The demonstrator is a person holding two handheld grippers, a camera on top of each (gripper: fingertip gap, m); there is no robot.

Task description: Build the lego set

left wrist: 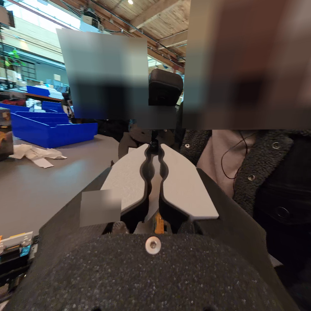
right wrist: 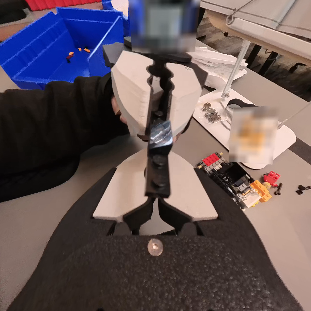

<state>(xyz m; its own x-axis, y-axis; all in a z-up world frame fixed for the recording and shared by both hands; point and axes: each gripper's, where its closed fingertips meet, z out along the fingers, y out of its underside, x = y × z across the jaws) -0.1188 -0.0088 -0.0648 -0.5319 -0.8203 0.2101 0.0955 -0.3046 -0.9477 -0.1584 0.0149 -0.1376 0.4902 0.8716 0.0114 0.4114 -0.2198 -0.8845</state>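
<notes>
While both grippers meet in mid-air, each line below reads from the two wrist views.
Right gripper (right wrist: 158, 196): jaws clenched on a long black studded lego plate (right wrist: 158, 175), matte, standing edge-on at frame centre.
Left gripper (left wrist: 154, 148): white curved fingers with wavy black inner edges, jaws grasping a small black piece (left wrist: 154, 143) at their tips; in the right wrist view it faces the camera at upper centre.
Clear part: a glassy bluish lego piece (right wrist: 160, 134) sits between the two grippers.
Lego build (right wrist: 234, 181): lower right of the right wrist view only, on the grey table (right wrist: 50, 227); black studded body, red and grey bricks at one end, orange and white at the other.
Blue bin (right wrist: 50, 50): ribbed plastic, upper left, holding a few orange bits.
Left wrist view only: a person's fleecy dark jacket (left wrist: 249, 168), crumpled white paper (left wrist: 37, 154).
</notes>
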